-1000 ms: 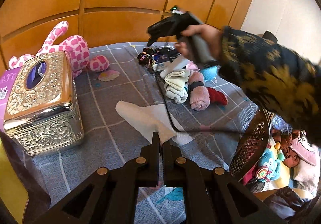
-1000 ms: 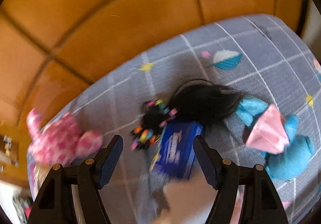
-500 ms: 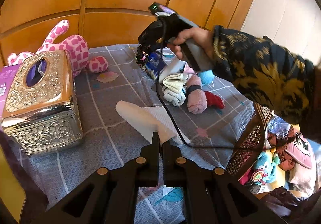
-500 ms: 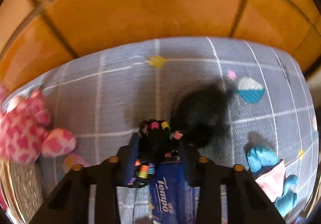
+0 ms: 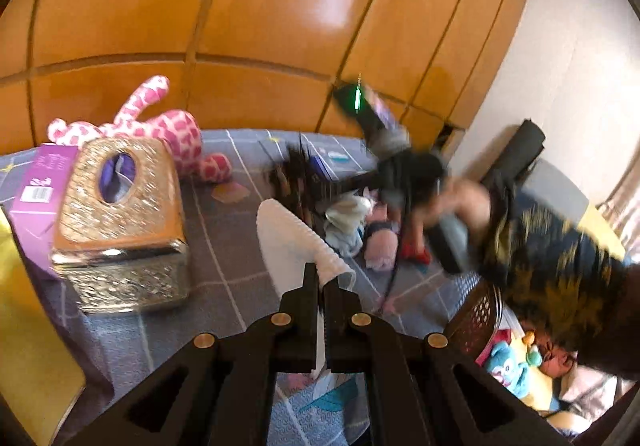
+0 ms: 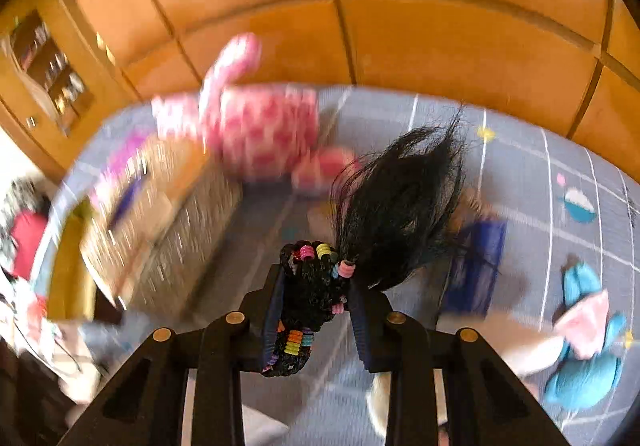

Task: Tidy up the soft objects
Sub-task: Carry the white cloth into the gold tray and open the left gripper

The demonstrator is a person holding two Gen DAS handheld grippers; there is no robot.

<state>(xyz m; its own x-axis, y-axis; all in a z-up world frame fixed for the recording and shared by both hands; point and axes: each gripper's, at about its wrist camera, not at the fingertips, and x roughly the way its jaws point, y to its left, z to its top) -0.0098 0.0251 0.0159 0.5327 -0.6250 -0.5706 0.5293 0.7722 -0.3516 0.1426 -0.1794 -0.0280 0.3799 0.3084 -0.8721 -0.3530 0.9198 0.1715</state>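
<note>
Black synthetic hair fanning out from a beaded hairpiece fills the right wrist view, where the right tool is clenched on the beaded band, holding it clear of the grey checked cloth covering the surface; the background streaks with blur. The left tool is clamped on the near edge of a white cloth, whose far end lies on the surface. Judged from how things lie, the sorting is in an early-to-middle stretch: two items are in hand, but most are loose. A pink spotted plush toy lies at the back by the wooden wall panels, a small heap of rolled socks and towels sits mid-surface, and a blue plush with a pink part lies to the right, with a blue tissue pack nearby. A gold embossed tissue box and a purple carton stand at the left and are probably not part of the job. A perforated basket at the surface's right edge already holds some plush toys, so it is likely the destination, though that is a guess. Left to do: deliver the hairpiece and cloth, then the remaining soft items.
</note>
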